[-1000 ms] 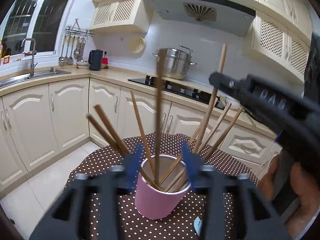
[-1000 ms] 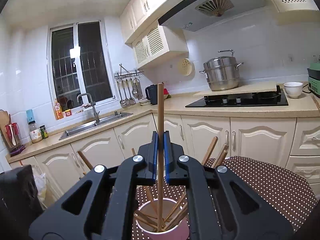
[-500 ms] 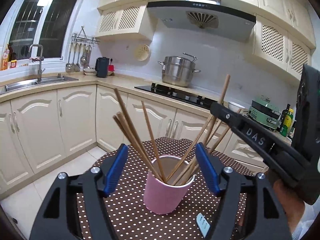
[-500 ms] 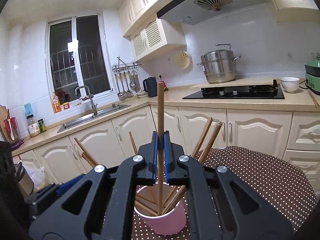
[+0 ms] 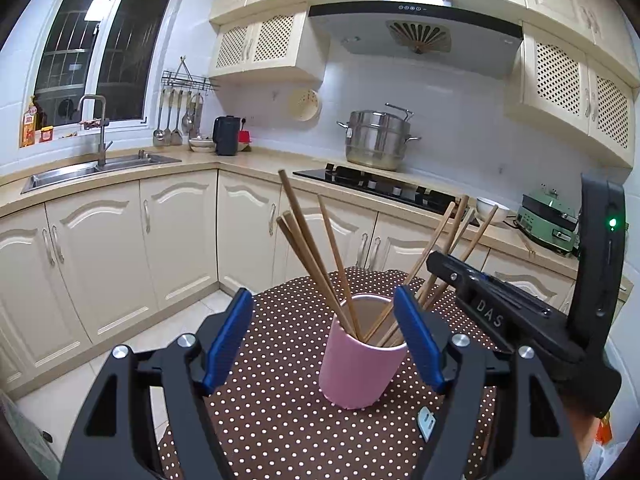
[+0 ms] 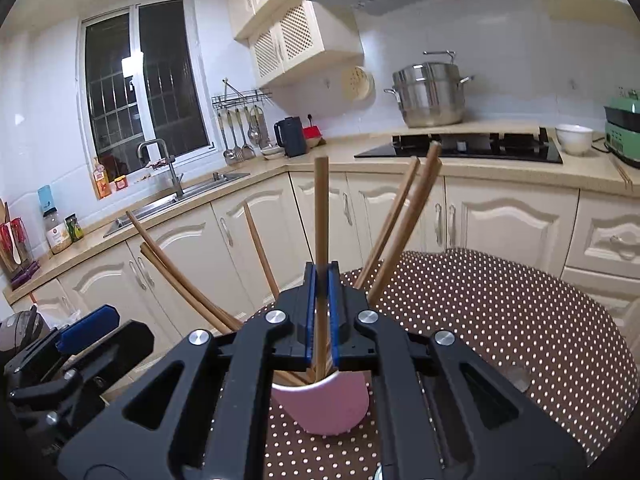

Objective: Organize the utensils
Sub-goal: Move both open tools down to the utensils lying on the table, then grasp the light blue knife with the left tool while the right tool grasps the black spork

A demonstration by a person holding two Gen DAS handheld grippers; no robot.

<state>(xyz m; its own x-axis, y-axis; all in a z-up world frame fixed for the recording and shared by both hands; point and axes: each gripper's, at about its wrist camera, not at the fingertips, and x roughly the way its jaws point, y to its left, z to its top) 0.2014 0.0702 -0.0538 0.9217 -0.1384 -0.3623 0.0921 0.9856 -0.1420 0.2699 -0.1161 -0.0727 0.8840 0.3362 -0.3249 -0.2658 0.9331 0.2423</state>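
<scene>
Right gripper point(image 6: 321, 312) pinching upright chopstick point(image 6: 320, 216), lower end inside pink cup point(image 6: 324, 404) | left gripper point(image 5: 324, 344) just opened, spread, nothing between | cup on dotted tablecloth point(image 5: 280, 420), holding other chopsticks point(image 5: 308, 248)

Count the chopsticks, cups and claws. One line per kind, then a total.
chopsticks: 8, all standing in the cup, 1 of them pinched by the right claw
cup: 1, pink
claws: 2, the left claw open, the right claw shut
total: 11
</scene>
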